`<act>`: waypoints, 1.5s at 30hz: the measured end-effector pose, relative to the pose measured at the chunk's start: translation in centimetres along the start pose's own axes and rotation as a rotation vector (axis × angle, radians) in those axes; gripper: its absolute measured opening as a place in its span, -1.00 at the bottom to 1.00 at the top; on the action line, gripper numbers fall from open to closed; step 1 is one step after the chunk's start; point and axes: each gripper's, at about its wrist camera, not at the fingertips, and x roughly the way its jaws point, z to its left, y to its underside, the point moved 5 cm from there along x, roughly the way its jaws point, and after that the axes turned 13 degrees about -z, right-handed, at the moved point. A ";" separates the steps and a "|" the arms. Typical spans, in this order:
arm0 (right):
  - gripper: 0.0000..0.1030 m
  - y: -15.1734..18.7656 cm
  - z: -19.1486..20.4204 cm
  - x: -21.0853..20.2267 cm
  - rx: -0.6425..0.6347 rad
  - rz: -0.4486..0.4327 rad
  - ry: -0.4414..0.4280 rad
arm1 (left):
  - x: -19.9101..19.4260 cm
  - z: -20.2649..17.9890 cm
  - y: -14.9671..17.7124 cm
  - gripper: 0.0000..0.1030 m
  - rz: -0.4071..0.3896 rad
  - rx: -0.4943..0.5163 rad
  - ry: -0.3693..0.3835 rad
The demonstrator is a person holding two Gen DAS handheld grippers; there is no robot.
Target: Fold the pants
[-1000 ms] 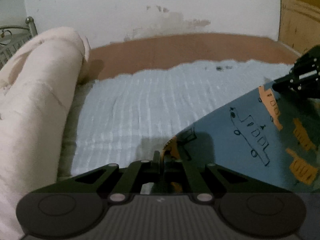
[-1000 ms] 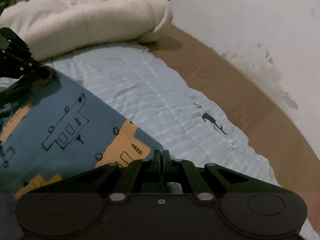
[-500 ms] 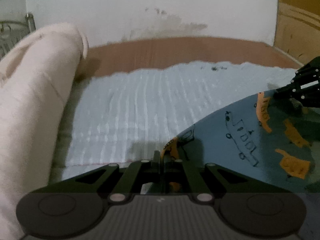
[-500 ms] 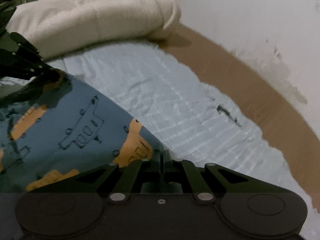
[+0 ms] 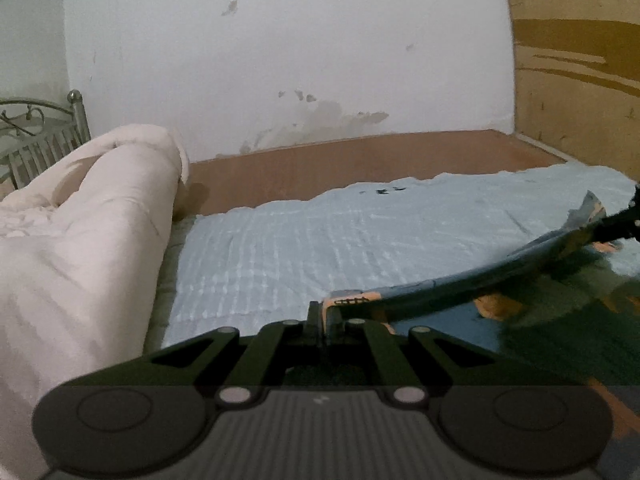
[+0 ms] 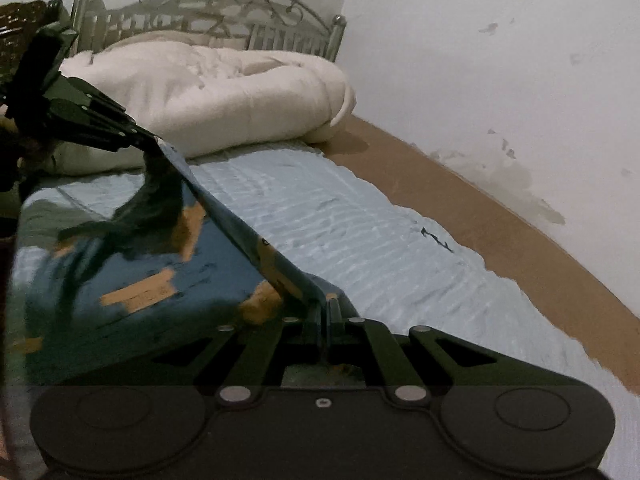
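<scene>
1. Pinching one corner of the pants (image 5: pixel 460 284), the left gripper (image 5: pixel 322 314) has its jaws pressed together on the orange-printed fabric edge.
2. Clamped the same way, the right gripper (image 6: pixel 325 312) grips the other corner of that edge, so the hem runs taut between the two.
3. Below that edge the blue cloth with orange patches hangs down towards the near side of the pale blue sheet (image 5: pixel 320 236).
4. A cream duvet (image 6: pixel 224 92) is heaped at the sheet's head end, against the metal headboard (image 6: pixel 208 12).
5. Bare brown bed board (image 6: pixel 500 232) runs along the sheet's far edge, below the stained white wall (image 5: pixel 280 60).
</scene>
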 end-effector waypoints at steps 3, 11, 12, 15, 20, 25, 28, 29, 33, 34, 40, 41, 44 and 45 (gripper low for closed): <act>-1.00 1.2 2.4 -3.5 0.033 -0.009 0.024 | -2.7 -1.6 1.2 -0.99 -0.003 0.024 0.019; -1.00 4.9 6.8 -8.4 0.101 0.014 0.068 | -5.7 -4.5 5.3 -0.99 0.037 0.053 0.031; -1.00 5.5 7.3 -8.7 0.106 0.019 0.073 | -5.9 -4.8 5.8 -0.99 0.040 0.054 0.030; -1.00 6.5 8.1 -8.8 0.128 0.031 0.079 | -6.1 -5.3 7.4 -0.99 0.061 0.064 0.034; -1.00 7.2 9.1 -9.2 0.114 0.037 0.087 | -6.8 -5.0 8.5 -1.00 0.086 0.069 0.054; -1.00 6.7 8.9 -10.6 0.095 0.027 0.096 | -8.2 -5.1 8.3 -1.00 0.052 0.101 0.081; -1.00 6.7 9.3 -11.5 0.084 0.035 0.098 | -8.6 -5.4 9.2 -1.00 0.069 0.127 0.096; -1.00 6.9 9.5 -11.7 0.080 0.040 0.097 | -8.4 -5.5 9.6 -1.00 0.077 0.138 0.095; -1.00 8.1 10.7 -11.6 0.069 0.077 0.083 | -7.7 -5.5 10.9 -1.00 0.112 0.116 0.099; -1.00 8.5 11.0 -11.4 0.060 0.086 0.081 | -7.6 -5.6 11.0 -1.00 0.111 0.120 0.097; -1.00 9.9 11.8 -11.0 0.068 0.107 0.070 | -8.2 -5.6 11.2 -1.00 0.115 0.135 0.088; -1.00 9.9 11.8 -11.1 0.072 0.105 0.067 | -8.4 -5.9 11.2 -1.00 0.117 0.137 0.086; -1.00 9.6 12.0 -11.6 0.062 0.104 0.053 | -8.6 -6.0 11.5 -1.00 0.122 0.134 0.078; -1.00 9.6 12.0 -11.6 0.060 0.110 0.044 | -8.5 -6.0 11.6 -1.00 0.125 0.133 0.076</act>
